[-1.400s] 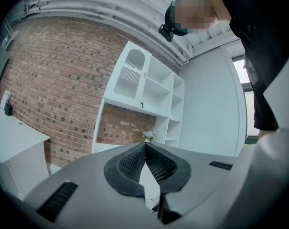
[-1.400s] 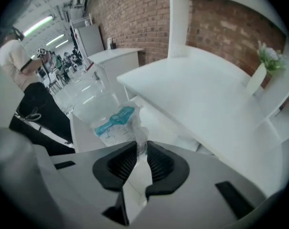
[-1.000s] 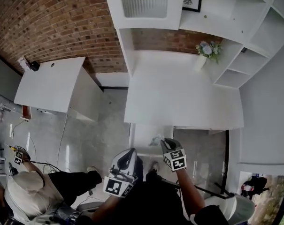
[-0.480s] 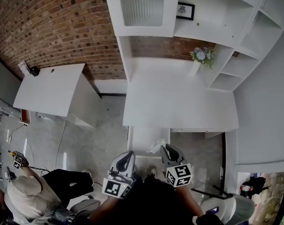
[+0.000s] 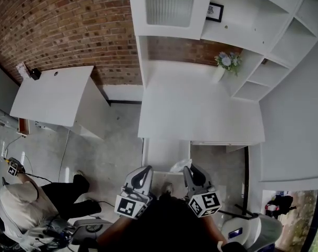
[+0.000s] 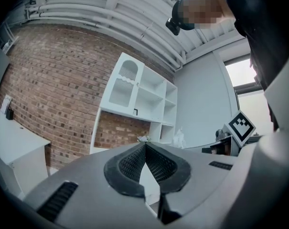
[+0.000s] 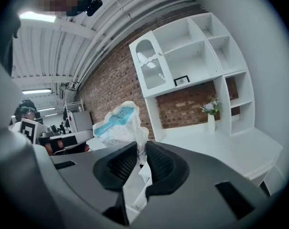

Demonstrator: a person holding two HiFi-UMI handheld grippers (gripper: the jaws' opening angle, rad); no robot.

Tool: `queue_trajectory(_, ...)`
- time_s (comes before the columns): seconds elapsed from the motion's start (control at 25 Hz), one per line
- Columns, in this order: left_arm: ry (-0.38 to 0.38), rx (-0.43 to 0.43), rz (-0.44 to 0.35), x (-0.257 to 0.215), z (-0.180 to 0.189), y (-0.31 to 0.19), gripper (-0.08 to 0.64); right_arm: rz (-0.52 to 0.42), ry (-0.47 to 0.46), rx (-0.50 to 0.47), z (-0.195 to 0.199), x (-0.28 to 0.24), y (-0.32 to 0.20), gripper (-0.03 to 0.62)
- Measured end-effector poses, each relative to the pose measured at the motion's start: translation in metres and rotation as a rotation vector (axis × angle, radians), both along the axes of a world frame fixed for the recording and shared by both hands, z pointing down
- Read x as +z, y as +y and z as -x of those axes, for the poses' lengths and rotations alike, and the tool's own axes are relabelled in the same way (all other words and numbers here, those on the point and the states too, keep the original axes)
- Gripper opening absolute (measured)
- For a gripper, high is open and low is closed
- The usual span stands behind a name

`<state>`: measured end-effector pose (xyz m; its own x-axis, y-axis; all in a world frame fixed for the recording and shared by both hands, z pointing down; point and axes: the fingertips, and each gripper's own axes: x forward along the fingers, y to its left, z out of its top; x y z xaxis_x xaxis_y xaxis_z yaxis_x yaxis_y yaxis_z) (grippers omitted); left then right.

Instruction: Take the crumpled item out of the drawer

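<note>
Right gripper view puts the crumpled item (image 7: 119,122) right at the tips of the right tool (image 7: 140,150): a scrunched white wrapper with pale blue print, its lower fold nipped between the two ribbed pads while the bulk stands free above them. It looks very light and limp, like thin plastic or paper that will flop and rustle but not break. The risk I would expect is a smooth film sliding out of a small pinch, so a bite on a thick bunched fold, as here, seems safer than one on a single loose edge.

From the head view the wrapper (image 5: 180,165) sits over the near right corner of the open white drawer (image 5: 161,152), which stands out from under the white worktop (image 5: 201,109). Whether it is fully clear of the drawer wall I cannot tell.

Both tools are drawn in close to the person's body, side by side, pointing forward. The right tool (image 5: 189,170) is tilted up toward the shelves. The left tool (image 6: 145,145), also seen in the head view (image 5: 145,171), has its pads pressed together on nothing.
</note>
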<state>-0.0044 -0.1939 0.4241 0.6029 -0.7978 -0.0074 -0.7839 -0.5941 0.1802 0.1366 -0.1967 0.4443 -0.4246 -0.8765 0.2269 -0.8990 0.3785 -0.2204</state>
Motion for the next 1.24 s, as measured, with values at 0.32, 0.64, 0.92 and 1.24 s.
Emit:
queue_trajectory(0.32,0.009,0.031,-0.030,-0.009,0.004,-0.008,0.025,-0.038,0.025,0.041,0.005,-0.004,-0.004,0.075)
queue_trajectory(0.64,0.011,0.024,-0.021,-0.007,0.014,-0.012,0.025,-0.036,0.028,0.040,0.011,-0.007,-0.010,0.075)
queue_trajectory(0.92,0.016,0.028,-0.010,-0.004,0.014,-0.006,0.025,-0.027,0.037,0.039,0.015,-0.006,-0.005,0.075)
queue_trajectory(1.24,0.018,0.034,-0.001,-0.003,0.015,-0.009,0.024,-0.024,0.038,0.035,0.017,-0.002,-0.008,0.075)
